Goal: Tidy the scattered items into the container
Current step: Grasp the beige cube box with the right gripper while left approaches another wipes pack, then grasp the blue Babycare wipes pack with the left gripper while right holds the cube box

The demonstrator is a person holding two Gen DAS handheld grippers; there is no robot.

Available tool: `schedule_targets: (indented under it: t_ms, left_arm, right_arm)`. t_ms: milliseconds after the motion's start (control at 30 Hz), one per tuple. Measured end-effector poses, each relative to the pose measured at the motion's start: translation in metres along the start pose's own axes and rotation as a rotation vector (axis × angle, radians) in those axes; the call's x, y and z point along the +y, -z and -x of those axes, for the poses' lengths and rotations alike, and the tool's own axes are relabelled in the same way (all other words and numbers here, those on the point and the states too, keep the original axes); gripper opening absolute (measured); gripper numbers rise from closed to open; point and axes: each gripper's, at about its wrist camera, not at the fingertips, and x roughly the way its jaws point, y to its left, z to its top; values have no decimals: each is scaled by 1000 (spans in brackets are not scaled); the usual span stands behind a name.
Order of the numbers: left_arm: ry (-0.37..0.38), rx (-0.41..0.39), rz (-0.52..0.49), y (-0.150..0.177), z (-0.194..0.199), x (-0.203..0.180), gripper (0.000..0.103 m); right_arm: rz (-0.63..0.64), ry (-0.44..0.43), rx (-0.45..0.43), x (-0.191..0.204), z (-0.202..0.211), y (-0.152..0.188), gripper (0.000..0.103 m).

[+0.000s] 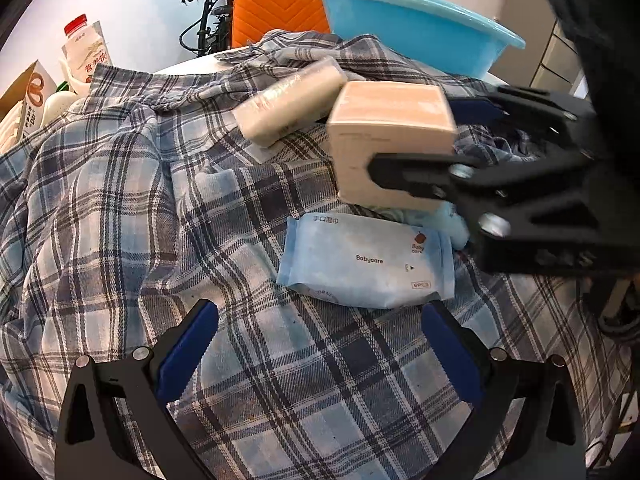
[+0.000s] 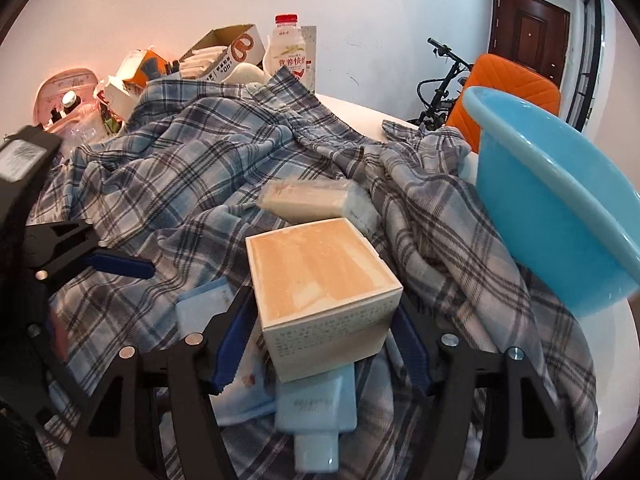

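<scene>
My right gripper point(image 2: 320, 340) is shut on a beige square box point(image 2: 320, 288), held just above the plaid shirt; it also shows in the left wrist view point(image 1: 388, 140), with the right gripper point(image 1: 460, 136) coming in from the right. A pale blue bottle point(image 2: 316, 420) lies under the box. My left gripper point(image 1: 320, 344) is open and empty, just short of a blue Babycare wipes pack point(image 1: 368, 260). A clear-wrapped tissue pack point(image 1: 288, 100) lies behind the box, also in the right wrist view point(image 2: 316, 200). The blue basin point(image 1: 412, 28) stands at the far right point(image 2: 552, 200).
A plaid shirt point(image 1: 120, 220) covers most of the white table. A milk bottle point(image 2: 286, 56), open cartons point(image 2: 224, 56) and a pink pouch point(image 2: 68, 96) crowd the far left. An orange chair point(image 1: 280, 4) and a bicycle point(image 1: 204, 20) stand beyond the table.
</scene>
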Motion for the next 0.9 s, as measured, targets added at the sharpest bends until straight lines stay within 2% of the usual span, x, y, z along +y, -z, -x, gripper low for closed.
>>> schedule_targets:
  t_ms: [300,433,733,900]
  left_arm:
    - [6,0,-34,-6,0,-16,103]
    - [-25,0,-58,-7,-4,-21,103]
    - [83,45,22,-12,-16,-9,103]
    - [68,48,7,-15,-22,-15,103]
  right_arm:
    - [-32,45,-39,-6,49,20,65]
    - [-47,70,-38,-12,64,32,65]
    - [-75,69,-52,-14,80,44,65]
    - [-104,61,-55,-19,77,45,65]
